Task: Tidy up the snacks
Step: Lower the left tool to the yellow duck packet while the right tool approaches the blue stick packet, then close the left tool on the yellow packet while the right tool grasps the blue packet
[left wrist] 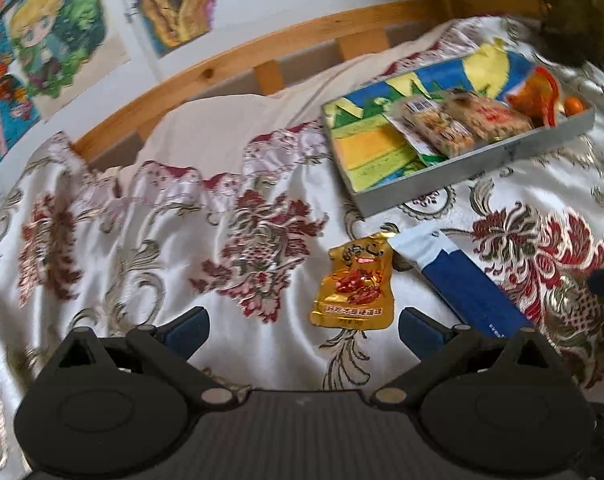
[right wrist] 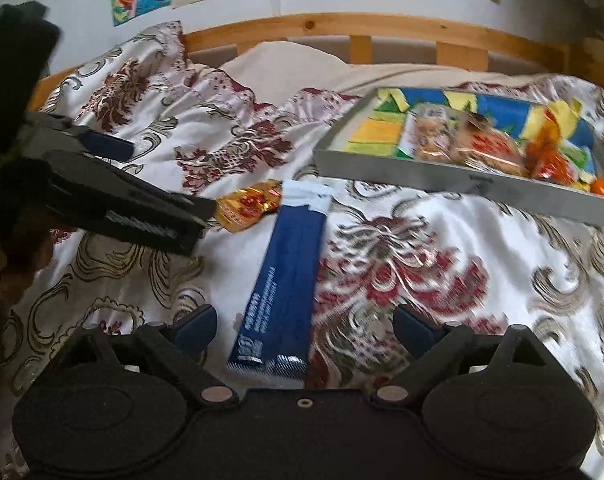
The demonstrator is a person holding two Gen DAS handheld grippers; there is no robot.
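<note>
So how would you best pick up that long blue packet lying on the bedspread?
Probably across its narrow width near the middle, coming down from above with the right gripper, jaws open. The blue packet lies flat and long, its long sides bare; the gold snack pouch crowds only its far white end.

left tongs (left wrist: 304,326) agape, right tongs (right wrist: 305,326) agape

left wrist: low, tilted down | right wrist: likewise | share tray (left wrist: 478,168), slightly blurred
</note>
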